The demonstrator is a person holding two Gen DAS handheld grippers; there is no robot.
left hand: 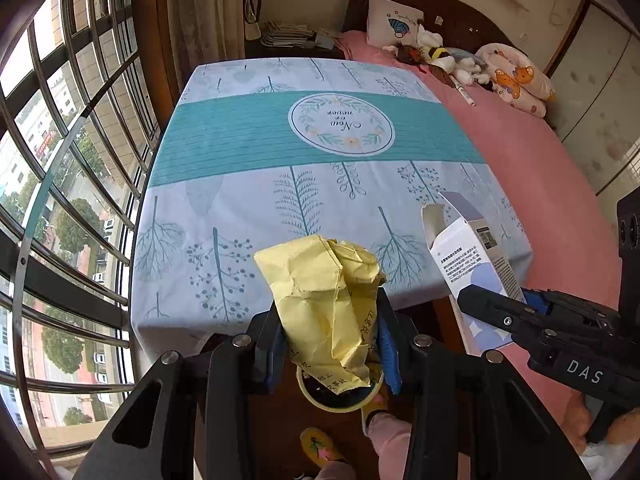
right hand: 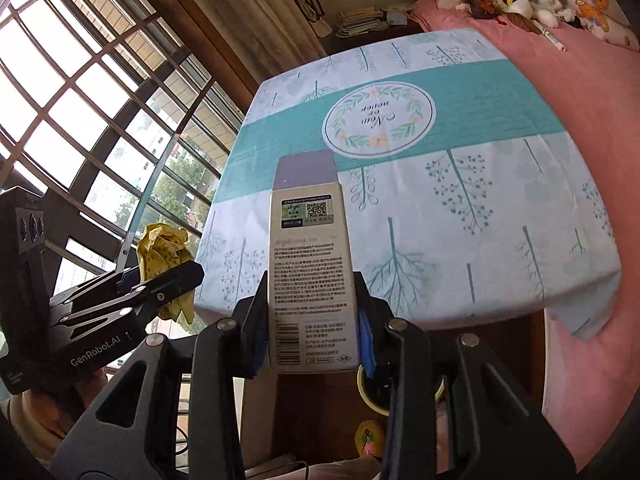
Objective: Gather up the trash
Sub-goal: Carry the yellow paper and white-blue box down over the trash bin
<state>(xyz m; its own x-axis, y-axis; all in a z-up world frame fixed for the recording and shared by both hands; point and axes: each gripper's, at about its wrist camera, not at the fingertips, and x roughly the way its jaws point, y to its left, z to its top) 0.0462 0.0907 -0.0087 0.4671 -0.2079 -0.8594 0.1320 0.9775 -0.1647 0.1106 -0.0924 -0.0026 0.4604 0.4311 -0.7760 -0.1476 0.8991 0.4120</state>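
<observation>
Bedroom setting: a table draped in a teal-and-white leaf-print cloth (left hand: 280, 152) stands against a pink bed (left hand: 540, 184) carrying a pillow (left hand: 394, 20) and plush toys (left hand: 448, 60). A barred window (left hand: 72, 160) runs along the left side, with a curtain (left hand: 208, 8) at the far corner. The left gripper (left hand: 330, 344) is clamped on a crumpled yellow paper wrapper (left hand: 320, 292), raised over the near table edge. The right gripper (right hand: 312, 340) is clamped on an opened white carton (right hand: 310, 268), upright, flap open. A yellow-rimmed bin (left hand: 316, 402) sits on the floor below both grippers.
</observation>
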